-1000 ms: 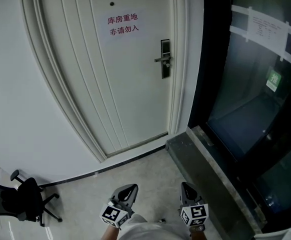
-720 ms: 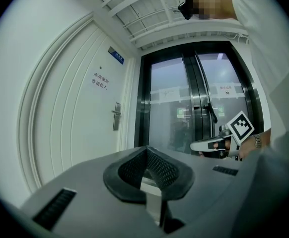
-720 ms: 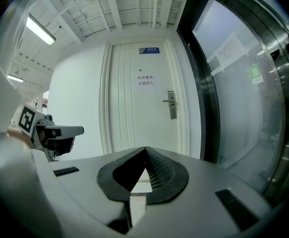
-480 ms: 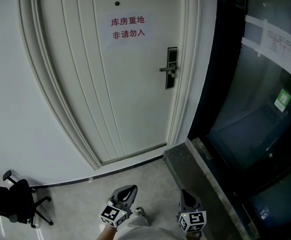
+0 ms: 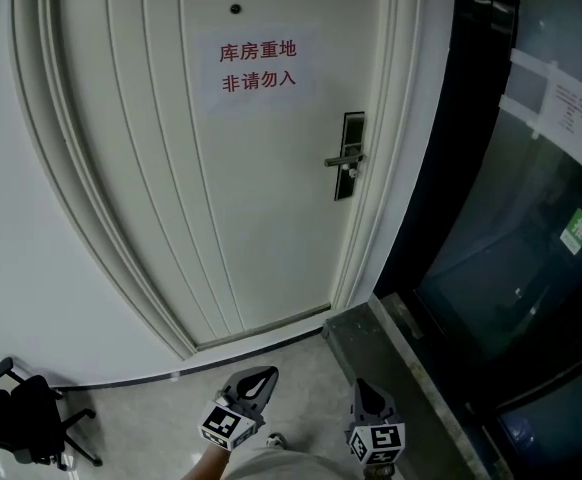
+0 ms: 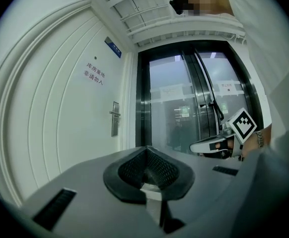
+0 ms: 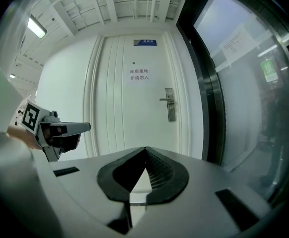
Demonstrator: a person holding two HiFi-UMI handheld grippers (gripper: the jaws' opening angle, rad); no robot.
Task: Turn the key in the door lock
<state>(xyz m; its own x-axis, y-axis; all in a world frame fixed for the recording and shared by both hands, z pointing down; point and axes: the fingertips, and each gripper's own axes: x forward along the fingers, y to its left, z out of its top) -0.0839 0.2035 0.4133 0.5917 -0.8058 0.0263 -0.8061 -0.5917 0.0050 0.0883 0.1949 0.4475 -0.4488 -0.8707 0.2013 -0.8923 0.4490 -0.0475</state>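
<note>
Chair (image 5: 26,423): lower left by the wall, head view only.
Left gripper (image 5: 259,380): low, jaws closed, empty.
Door (image 5: 221,188): red-lettered sign (image 5: 258,66); blue plate (image 7: 144,42) above shows only in right gripper view.
Lock (image 5: 348,158): door's right edge, well ahead of both grippers; key too small to tell.
Right gripper (image 5: 363,392): jaws closed, empty.
Glass wall (image 5: 531,248): right of door.

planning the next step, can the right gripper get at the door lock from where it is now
Probably not yet. The right gripper, jaws shut, is held low and well short of the door lock. Nothing stands between them, so stepping closer should bring it within reach.
</note>
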